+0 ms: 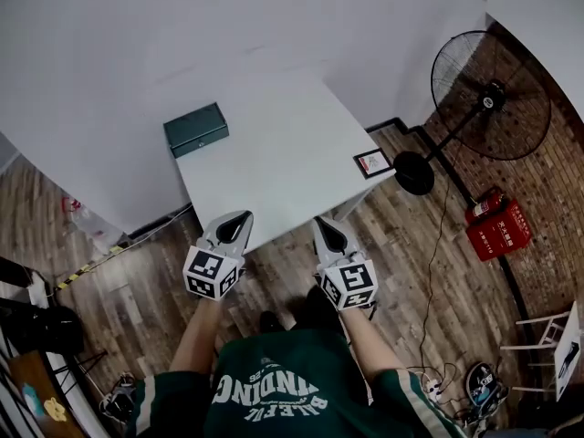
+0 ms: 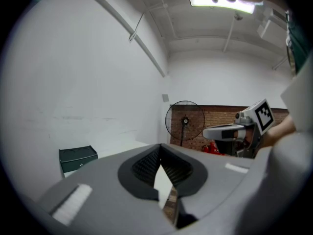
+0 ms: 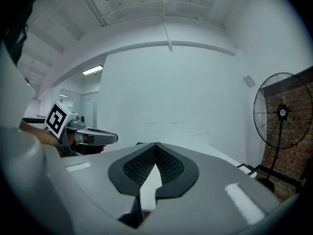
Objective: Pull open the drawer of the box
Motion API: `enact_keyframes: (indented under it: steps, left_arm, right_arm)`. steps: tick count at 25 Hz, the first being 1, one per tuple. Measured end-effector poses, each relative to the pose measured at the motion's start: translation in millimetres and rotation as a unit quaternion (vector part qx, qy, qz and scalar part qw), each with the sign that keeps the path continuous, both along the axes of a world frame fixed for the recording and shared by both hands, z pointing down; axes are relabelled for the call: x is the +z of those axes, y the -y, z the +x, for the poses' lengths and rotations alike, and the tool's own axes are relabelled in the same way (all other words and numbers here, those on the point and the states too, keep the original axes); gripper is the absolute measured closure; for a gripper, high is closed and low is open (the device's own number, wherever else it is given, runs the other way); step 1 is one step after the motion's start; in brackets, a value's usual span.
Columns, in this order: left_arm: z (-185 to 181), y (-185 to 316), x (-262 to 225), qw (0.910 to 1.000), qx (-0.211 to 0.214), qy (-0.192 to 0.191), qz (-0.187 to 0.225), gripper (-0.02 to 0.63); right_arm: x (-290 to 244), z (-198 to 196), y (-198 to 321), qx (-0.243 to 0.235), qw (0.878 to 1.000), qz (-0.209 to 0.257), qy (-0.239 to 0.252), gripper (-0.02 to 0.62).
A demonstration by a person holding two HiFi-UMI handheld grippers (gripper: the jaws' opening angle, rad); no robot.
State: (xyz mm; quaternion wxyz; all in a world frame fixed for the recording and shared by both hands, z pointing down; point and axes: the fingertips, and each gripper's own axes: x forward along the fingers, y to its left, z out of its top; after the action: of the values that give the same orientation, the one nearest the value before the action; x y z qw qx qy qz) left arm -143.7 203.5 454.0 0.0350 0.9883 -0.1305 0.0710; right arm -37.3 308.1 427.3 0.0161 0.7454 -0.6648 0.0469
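Observation:
A small dark green box (image 1: 195, 129) stands at the far left corner of the white table (image 1: 283, 153); its front with a small knob shows in the left gripper view (image 2: 77, 158). My left gripper (image 1: 237, 219) hovers at the table's near edge, shut and empty, well short of the box. Its jaws (image 2: 159, 150) meet at the tips. My right gripper (image 1: 326, 224) is beside it at the same edge, also shut with nothing in it (image 3: 155, 148). Each gripper shows in the other's view: the right gripper (image 2: 234, 130) and the left gripper (image 3: 87, 136).
A small framed card (image 1: 372, 162) lies at the table's right edge. A standing fan (image 1: 489, 97) and a red fire-extinguisher box (image 1: 498, 226) are on the wooden floor to the right, by a brick wall. White walls rise behind the table.

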Motion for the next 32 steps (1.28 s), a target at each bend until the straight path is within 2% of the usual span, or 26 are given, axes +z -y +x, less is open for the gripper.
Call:
enact_keyframes:
  steps: [11, 23, 32]
  left_arm:
    - [5, 30, 11, 0.9997, -0.023, -0.001, -0.011, 0.554]
    - [36, 104, 37, 0.9964, -0.074, 0.023, -0.034, 0.554]
    - [72, 173, 36, 0.9863, -0.157, 0.032, -0.041, 0.554]
  right_arm:
    - [11, 16, 38, -0.021, 1.000, -0.007, 0.001, 0.594]
    - [37, 59, 135, -0.076, 0.996, -0.031, 0.025, 0.594]
    - [33, 110, 225, -0.153, 0.987, -0.032, 0.030, 0.594]
